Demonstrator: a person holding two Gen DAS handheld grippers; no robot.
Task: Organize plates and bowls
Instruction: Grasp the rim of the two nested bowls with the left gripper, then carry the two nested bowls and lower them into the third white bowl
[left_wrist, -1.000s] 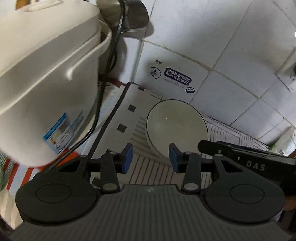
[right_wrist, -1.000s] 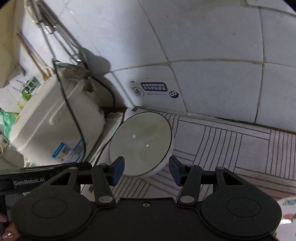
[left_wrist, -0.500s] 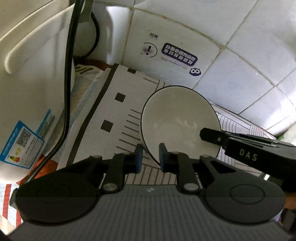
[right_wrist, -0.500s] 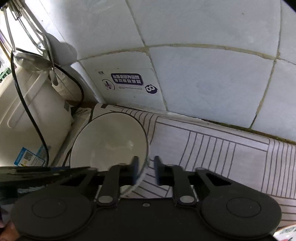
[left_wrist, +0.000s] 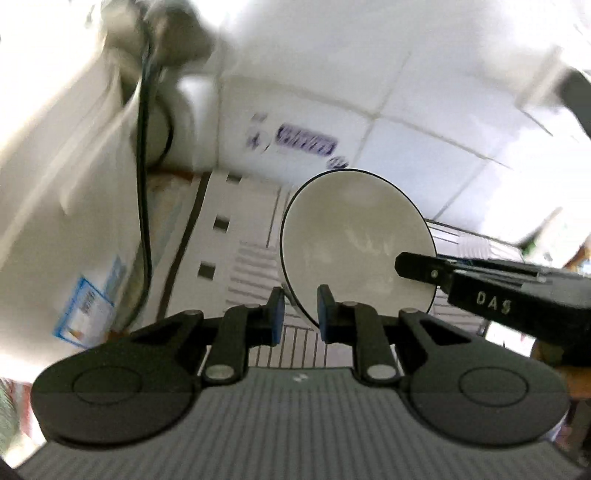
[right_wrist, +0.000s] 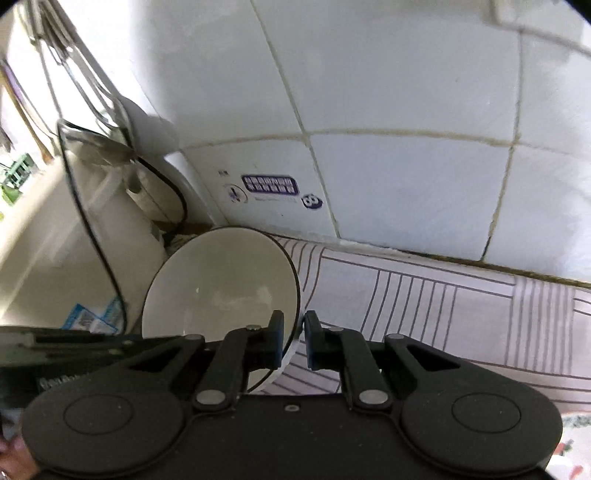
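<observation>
A white bowl (left_wrist: 354, 243) with a thin dark rim hangs tilted over a striped cloth (left_wrist: 255, 266), close to the tiled wall. My left gripper (left_wrist: 301, 314) is shut on the bowl's near-left rim, its blue pads pinching the edge. My right gripper (right_wrist: 293, 339) is shut on the right rim of the same bowl (right_wrist: 221, 284). In the left wrist view the right gripper's black finger (left_wrist: 417, 267) crosses the bowl's right edge. The left gripper's body (right_wrist: 74, 350) shows at the lower left of the right wrist view. The bowl's inside looks empty.
A large white rice cooker (right_wrist: 55, 258) with a black cord (right_wrist: 96, 243) stands just left of the bowl, also seen in the blurred left wrist view (left_wrist: 55, 221). The tiled wall with a blue sticker (right_wrist: 269, 184) rises right behind. Striped cloth (right_wrist: 424, 314) stretches to the right.
Both grippers went from open to shut, each clamping onto the bowl's rim from its own side. The bowl now sits tilted in their grip, and the left wrist view has blurred.
</observation>
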